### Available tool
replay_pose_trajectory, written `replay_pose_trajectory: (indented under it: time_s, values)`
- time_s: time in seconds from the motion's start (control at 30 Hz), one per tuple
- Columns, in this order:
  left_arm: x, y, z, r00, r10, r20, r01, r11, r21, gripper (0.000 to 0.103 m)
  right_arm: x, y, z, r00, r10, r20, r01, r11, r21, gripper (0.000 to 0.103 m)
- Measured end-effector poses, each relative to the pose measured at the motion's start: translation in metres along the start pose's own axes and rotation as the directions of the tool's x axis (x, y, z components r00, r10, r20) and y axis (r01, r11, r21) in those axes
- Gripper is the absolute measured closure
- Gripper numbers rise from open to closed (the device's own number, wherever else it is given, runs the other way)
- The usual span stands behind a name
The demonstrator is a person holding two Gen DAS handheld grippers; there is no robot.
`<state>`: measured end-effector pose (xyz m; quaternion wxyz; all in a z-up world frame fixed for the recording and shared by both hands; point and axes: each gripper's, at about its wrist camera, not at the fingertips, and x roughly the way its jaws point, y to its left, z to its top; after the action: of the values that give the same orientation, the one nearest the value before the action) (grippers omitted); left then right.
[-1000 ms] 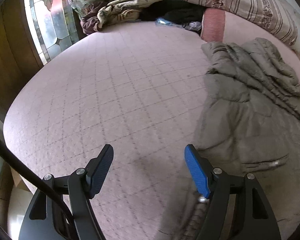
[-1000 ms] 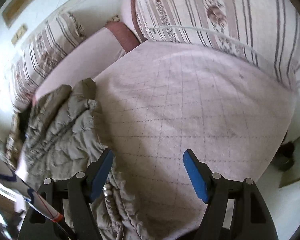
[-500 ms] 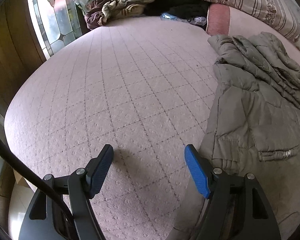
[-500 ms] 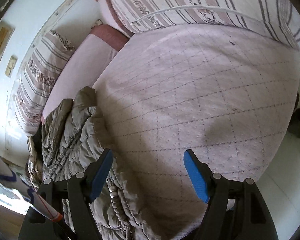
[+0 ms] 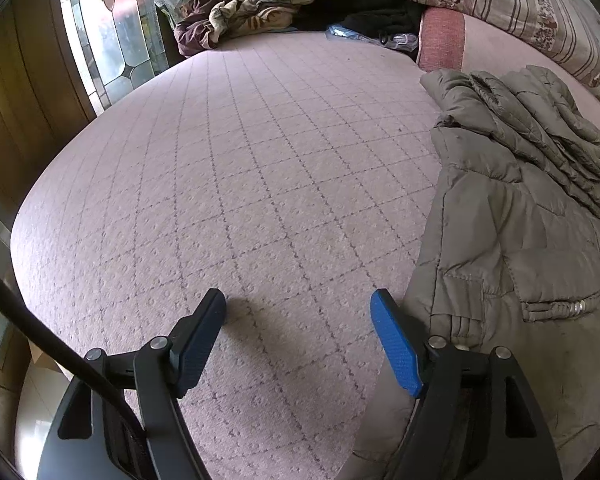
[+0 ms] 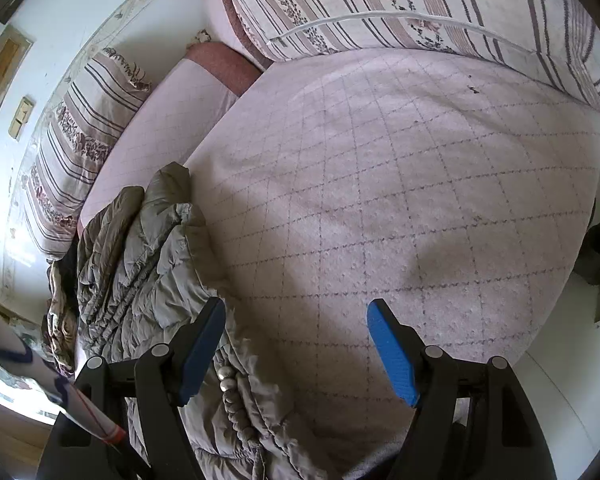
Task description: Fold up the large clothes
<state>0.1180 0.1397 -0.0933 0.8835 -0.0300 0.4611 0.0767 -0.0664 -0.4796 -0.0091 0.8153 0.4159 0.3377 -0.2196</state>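
A grey-brown quilted jacket (image 5: pixel 516 216) lies crumpled on a pink quilted bed (image 5: pixel 260 184). In the left wrist view it fills the right side. My left gripper (image 5: pixel 300 336) is open and empty above the bedspread, its right finger beside the jacket's left hem. In the right wrist view the jacket (image 6: pixel 148 264) lies at the lower left. My right gripper (image 6: pixel 296 344) is open and empty, its left finger over the jacket's edge with the snap buttons.
A heap of other clothes (image 5: pixel 260 12) lies at the far end of the bed by a stained-glass window (image 5: pixel 112 36). Striped pillows (image 6: pixel 400 4) and a pink bolster (image 6: pixel 160 120) line the wall. The bed edge drops to the floor (image 6: pixel 572 380) at right.
Both grippers have pulled back and risen a little, staying open. The jacket now sits farther right in the left wrist view and looks flatter.
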Motion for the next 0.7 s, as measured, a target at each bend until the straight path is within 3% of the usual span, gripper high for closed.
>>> replay_pose_trajectory:
  time_s: [0.33,0.47,0.7]
  values:
    - [-0.002,0.004,0.000,1.000,-0.023,0.001,0.023,1.000,-0.009,0.029,0.004,0.004,-0.001,1.000,-0.016,-0.017,0.015,1.000,-0.028,0.025]
    - [-0.013,0.009,0.001,0.997,-0.081,-0.001,0.081,0.996,-0.027,0.029,0.011,0.007,0.002,0.999,-0.021,-0.049,0.018,0.999,-0.051,0.025]
    - [-0.038,0.013,0.006,0.974,-0.227,-0.025,0.227,0.974,-0.009,0.029,0.024,0.027,0.004,0.995,0.019,-0.099,-0.031,0.992,-0.123,0.025]
